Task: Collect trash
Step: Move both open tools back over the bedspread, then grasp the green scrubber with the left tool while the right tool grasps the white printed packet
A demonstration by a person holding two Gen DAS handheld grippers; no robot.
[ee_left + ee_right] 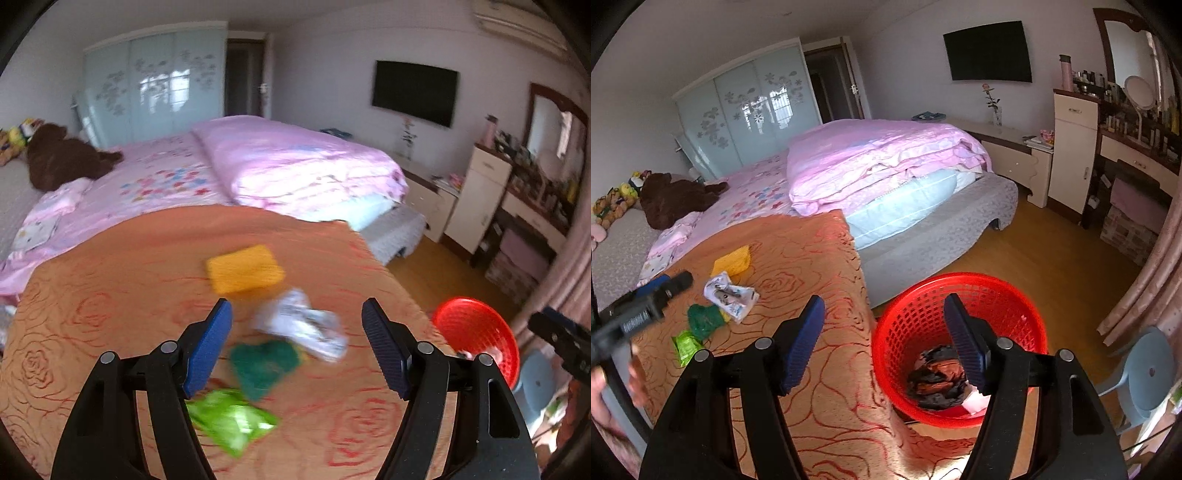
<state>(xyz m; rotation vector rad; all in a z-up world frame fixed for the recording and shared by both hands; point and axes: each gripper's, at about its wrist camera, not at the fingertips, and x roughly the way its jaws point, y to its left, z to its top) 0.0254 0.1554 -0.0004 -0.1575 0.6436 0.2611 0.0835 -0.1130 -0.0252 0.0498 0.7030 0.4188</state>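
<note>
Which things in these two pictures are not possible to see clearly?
- Left wrist view: white wrapper, green packet print, smeared by motion blur.
- Left wrist view: red basket inside, hidden by its tilted wall.
- Right wrist view: basket contents, partly behind the right gripper finger.

I can make out only one piece of lettering: small white print along the side of the black left gripper (670,282) in my right wrist view, too blurred to read. The crumpled white printed wrapper (730,293) shows a picture but no legible words.
</note>
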